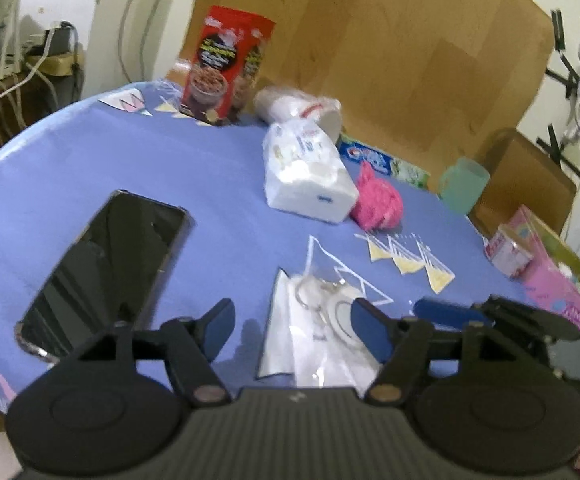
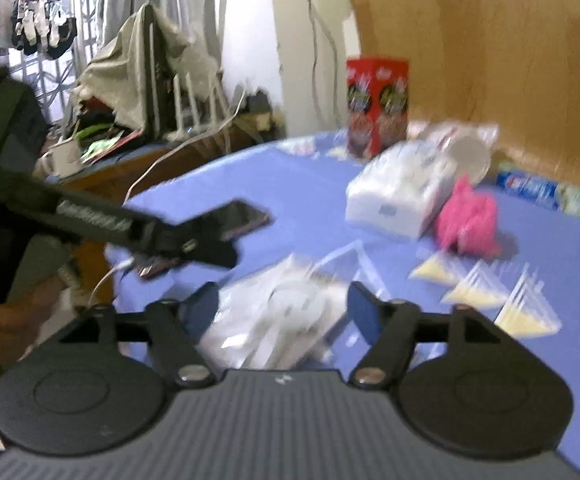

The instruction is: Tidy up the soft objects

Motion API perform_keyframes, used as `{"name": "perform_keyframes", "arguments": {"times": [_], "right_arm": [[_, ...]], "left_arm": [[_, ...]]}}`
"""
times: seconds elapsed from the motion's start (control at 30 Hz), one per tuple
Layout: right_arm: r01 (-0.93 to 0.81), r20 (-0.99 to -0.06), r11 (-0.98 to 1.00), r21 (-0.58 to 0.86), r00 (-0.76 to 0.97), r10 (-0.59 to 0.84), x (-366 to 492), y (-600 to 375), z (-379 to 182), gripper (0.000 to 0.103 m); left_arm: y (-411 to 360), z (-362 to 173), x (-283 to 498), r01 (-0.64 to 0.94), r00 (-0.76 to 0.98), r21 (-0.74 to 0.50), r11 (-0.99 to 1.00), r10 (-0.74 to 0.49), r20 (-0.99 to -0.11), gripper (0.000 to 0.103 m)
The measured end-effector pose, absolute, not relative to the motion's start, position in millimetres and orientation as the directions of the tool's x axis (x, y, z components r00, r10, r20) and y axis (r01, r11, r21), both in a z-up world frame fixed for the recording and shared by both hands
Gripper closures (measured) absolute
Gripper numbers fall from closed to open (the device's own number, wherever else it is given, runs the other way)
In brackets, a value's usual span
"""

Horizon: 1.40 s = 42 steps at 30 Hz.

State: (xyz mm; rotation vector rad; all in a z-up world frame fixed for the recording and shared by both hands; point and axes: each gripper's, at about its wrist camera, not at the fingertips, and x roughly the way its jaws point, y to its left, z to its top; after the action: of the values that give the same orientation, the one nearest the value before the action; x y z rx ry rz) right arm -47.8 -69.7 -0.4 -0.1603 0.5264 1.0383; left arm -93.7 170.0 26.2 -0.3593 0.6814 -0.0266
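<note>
Clear plastic bag (image 1: 309,332) with a key ring inside lies flat on the blue tablecloth (image 1: 130,152), directly ahead of the left claw (image 1: 291,330) and showing through the gap between its blue pads; no pad presses on it. The left claw's jaws stand apart. In the right wrist view the same bag (image 2: 278,320) lies between and just beyond the fingers of the right claw (image 2: 284,308), whose jaws also stand apart, with nothing clamped. Left of the left claw, a black phone (image 1: 106,268) rests face up. Farther ahead of both claws sit a white tissue pack (image 1: 305,176) and, touching its right side, a pink knitted item (image 1: 377,200). Behind these stand a red box (image 1: 226,68) and a tipped stack of paper cups (image 1: 297,108). A green cup (image 1: 463,184) stands to the far right.
</note>
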Motion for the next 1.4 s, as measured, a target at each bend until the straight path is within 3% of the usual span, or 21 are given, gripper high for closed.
{"name": "perform_keyframes", "arguments": {"times": [0.07,0.13,0.23,0.3,0.5,0.67,0.73,1.1,1.17,1.23,1.33,1.4], "right_arm": [[-0.859,-0.523,0.496,0.125,0.368,0.769,-50.8,-65.9,-10.4,0.02],[-0.853,-0.567,0.511,0.105,0.37,0.736,-49.4,-57.0,-18.9,0.02],[-0.846,-0.585,0.524,0.097,0.378,0.718,-47.3,-49.4,-23.5,0.021],[-0.846,-0.585,0.525,0.095,0.379,0.717,-47.8,-50.9,-22.0,0.034],[-0.787,-0.559,0.596,0.156,0.427,0.71,-43.4,-96.9,-20.9,0.041],[-0.695,-0.516,0.701,0.159,0.547,0.659,-50.8,-155.1,-18.8,0.055],[-0.649,-0.484,0.75,0.127,0.619,0.619,-55.1,-178.9,-13.5,0.065],[-0.321,-0.259,0.936,0.144,0.901,0.348,-36.2,-319.0,40.9,0.065],[-0.256,-0.233,0.957,0.14,0.93,0.283,-23.2,-344.2,49.2,0.065],[-0.19,-0.233,0.97,0.149,0.947,0.221,-0.9,-369.4,50.9,0.064],[0.004,-0.287,0.995,0.099,0.958,0.025,37.3,-399.3,39.3,0.06],[0.056,-0.298,0.986,0.155,0.955,-0.007,39.4,-421.4,32.7,0.06]], "left_arm": [[163.9,21.4,-88.5,-0.087,0.767,-0.325,0.942,-0.145,-0.625,0.027],[157.0,15.2,-82.0,-0.071,0.748,-0.329,0.942,-0.168,-0.642,0.027],[142.7,1.8,-70.5,-0.053,0.708,-0.339,0.939,-0.204,-0.677,0.035],[127.3,3.3,-68.0,-0.035,0.705,-0.295,0.955,-0.186,-0.684,0.036],[88.8,7.2,-60.6,0.047,0.673,-0.324,0.945,-0.27,-0.689,0.036],[36.1,13.4,-41.4,0.136,0.648,-0.321,0.937,-0.329,-0.687,0.036],[10.0,22.4,-30.8,0.185,0.651,-0.298,0.936,-0.344,-0.676,0.036],[-168.4,101.0,40.7,0.515,0.639,-0.16,0.842,-0.502,-0.583,0.035],[-205.7,107.6,59.7,0.558,0.638,-0.138,0.818,-0.529,-0.559,0.03],[-236.2,107.6,75.1,0.58,0.649,-0.108,0.807,-0.538,-0.537,0.022],[-259.9,100.0,89.2,0.542,0.684,-0.061,0.838,-0.481,-0.549,0.023],[-246.1,97.0,82.6,0.551,0.666,-0.112,0.827,-0.517,-0.537,0.023]]}}
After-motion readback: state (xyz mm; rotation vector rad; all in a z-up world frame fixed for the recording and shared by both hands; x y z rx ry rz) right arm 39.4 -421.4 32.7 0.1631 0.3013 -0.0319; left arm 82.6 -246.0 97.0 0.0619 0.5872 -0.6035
